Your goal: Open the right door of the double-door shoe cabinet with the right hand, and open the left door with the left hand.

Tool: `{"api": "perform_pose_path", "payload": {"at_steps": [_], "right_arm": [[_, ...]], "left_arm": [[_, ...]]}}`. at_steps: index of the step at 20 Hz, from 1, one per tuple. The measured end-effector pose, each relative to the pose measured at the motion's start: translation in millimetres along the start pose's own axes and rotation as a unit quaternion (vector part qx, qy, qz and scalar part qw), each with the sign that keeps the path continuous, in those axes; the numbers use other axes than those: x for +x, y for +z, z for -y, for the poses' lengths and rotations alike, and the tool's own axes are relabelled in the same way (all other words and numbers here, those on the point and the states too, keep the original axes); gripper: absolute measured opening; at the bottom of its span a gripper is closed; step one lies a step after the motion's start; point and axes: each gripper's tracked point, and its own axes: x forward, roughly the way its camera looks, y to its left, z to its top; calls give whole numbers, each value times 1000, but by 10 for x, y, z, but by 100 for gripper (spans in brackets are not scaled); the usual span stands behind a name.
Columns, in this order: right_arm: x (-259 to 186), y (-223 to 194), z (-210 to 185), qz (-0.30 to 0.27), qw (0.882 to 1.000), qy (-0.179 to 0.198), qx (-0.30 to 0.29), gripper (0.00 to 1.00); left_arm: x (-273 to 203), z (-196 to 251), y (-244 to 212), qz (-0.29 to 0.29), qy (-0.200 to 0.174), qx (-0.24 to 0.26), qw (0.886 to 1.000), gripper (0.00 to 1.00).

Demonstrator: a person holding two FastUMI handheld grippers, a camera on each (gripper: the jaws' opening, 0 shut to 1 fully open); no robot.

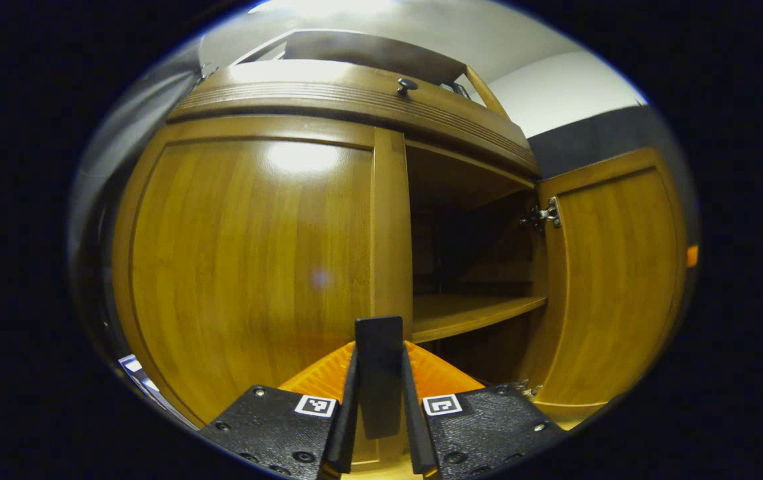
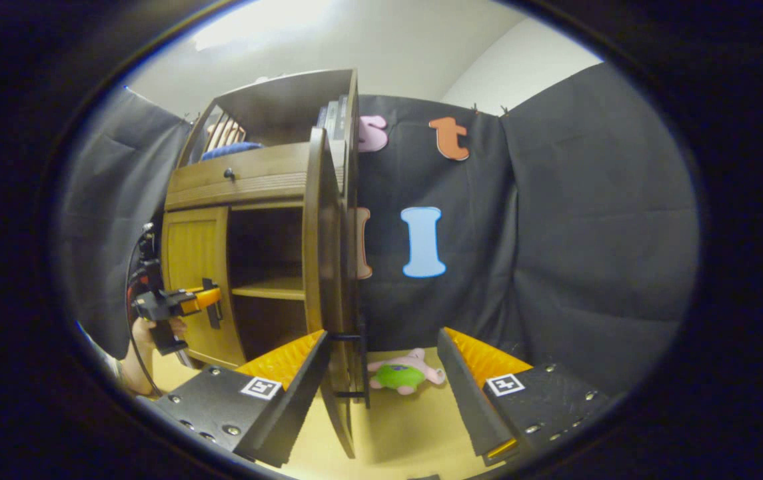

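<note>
- The shoe cabinet (image 1: 354, 93) takes up most of the left gripper view; in the right gripper view it stands at centre left (image 2: 248, 180) against the black cloth wall (image 2: 588, 220).
- Its left door (image 1: 248, 267) is flush and closed, across the left and middle of the left gripper view.
- Its right door (image 1: 611, 280) is swung out at the right of that view, baring a shelf (image 1: 468, 310) inside; in the right gripper view the same door (image 2: 328, 267) shows edge-on at centre.
- The left gripper (image 1: 379, 373) sits at bottom centre of its view, its jaws narrow and clamped on the dark handle (image 1: 378, 360) of the left door.
- In the right gripper view that gripper (image 2: 211, 303) shows at lower left, held by a hand (image 2: 148, 333) at the door.
- The right gripper (image 2: 381, 363) has its jaws wide; the open door's edge and handle (image 2: 361, 363) stand between the fingers, and I cannot tell whether the left finger touches.
- A small knob (image 1: 407, 85) sits on the drawer front at top centre of the left gripper view.
- A pink and green plush toy (image 2: 404, 373) lies on the floor (image 2: 401, 433), bottom centre of the right gripper view.
</note>
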Motion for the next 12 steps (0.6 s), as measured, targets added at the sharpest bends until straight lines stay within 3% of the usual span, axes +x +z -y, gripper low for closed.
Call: {"api": "perform_pose_path", "payload": {"at_steps": [2, 6, 12], "right_arm": [[-101, 92, -90, 8, 1000, 4, 3, 98], [-256, 222, -393, 16, 1000, 19, 0, 96], [-272, 125, -796, -6, 998, 61, -22, 99]], "left_arm": [[8, -8, 11, 6, -3, 29, 1000, 31], [-45, -4, 4, 8, -20, 30, 999, 31], [-306, 41, 41, -1, -14, 34, 999, 31]]}}
